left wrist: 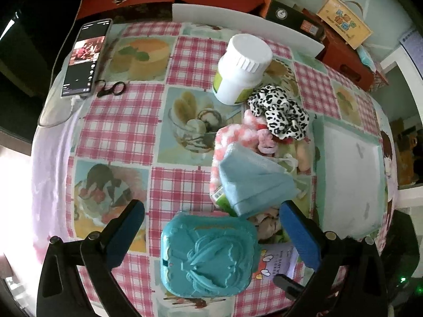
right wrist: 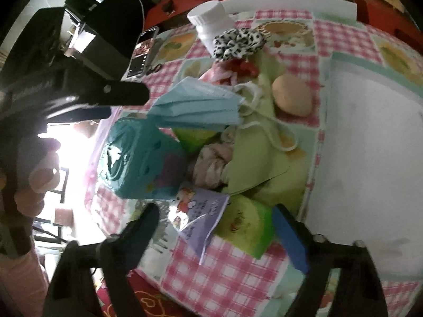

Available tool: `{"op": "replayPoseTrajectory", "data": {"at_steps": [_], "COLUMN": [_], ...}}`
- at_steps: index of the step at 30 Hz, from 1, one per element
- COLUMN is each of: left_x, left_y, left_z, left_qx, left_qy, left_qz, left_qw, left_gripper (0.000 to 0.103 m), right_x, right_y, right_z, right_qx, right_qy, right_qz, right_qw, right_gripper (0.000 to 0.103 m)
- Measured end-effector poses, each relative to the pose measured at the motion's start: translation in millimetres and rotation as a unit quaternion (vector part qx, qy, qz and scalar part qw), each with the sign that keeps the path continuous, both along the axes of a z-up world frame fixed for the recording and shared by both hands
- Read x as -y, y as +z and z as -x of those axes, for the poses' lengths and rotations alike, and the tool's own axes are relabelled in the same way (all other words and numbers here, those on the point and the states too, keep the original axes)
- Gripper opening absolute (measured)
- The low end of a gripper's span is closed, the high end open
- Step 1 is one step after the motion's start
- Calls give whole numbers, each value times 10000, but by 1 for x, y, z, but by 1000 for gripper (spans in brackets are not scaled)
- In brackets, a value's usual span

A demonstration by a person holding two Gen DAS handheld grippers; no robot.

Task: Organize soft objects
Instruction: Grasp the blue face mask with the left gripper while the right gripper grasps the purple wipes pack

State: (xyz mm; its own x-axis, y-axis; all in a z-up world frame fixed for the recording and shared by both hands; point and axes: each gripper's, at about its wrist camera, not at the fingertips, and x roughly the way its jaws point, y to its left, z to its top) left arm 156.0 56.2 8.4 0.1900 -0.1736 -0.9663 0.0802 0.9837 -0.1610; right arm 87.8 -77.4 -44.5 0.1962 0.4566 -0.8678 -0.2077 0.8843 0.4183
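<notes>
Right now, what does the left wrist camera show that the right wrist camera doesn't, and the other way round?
Only the left wrist view shows the left gripper from behind, open over the teal case, and the small black scissors. Only the right wrist view shows the open right gripper, the peach sponge and the person's hand. Both show the blue face mask, leopard scrunchie, white bottle and phone.

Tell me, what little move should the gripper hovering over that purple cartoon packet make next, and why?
Probably ease the right gripper down a touch and close on the purple packet. Its jaws stand open with nothing pressed between them, and the packet lies right between the fingers at the near edge of the pile. The left gripper hangs open over the teal case, so it should not be in the way.
</notes>
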Motion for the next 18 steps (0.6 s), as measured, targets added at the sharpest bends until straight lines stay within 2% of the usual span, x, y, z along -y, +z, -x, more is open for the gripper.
{"op": "replayPoseTrajectory", "data": {"at_steps": [3, 4, 6, 9, 14, 17, 18], "left_x": [5, 6, 8, 12, 16, 18, 18], "left_y": [-2, -3, -8, -15, -26, -34, -37], "left_z": [-3, -4, -7, -12, -19, -22, -24], "left_qx": [-7, -22, -93, -209, -344, -476, -531], "left_qy": [-48, -58, -77, -56, 5, 43, 72], "left_qz": [61, 82, 132, 200, 320, 444, 477], "left_qw": [10000, 9999, 9998, 9996, 9989, 9979, 9974], "left_gripper": [99, 97, 88, 84, 79, 69, 69], "right_x": [1, 1, -4, -7, -6, -6, -6], "right_y": [-3, -5, -8, -11, -15, -16, -16], "right_z": [3, 5, 7, 9, 7, 7, 7], "right_qx": [-80, -102, -138, -160, -214, -242, -253], "right_qy": [-38, -15, 50, 38, -58, -32, -39], "right_qz": [-205, -304, -394, -444, -663, -779, -802], "right_qw": [9998, 9995, 9991, 9989, 9976, 9967, 9965], "right_gripper": [80, 74, 68, 66, 51, 48, 48]}}
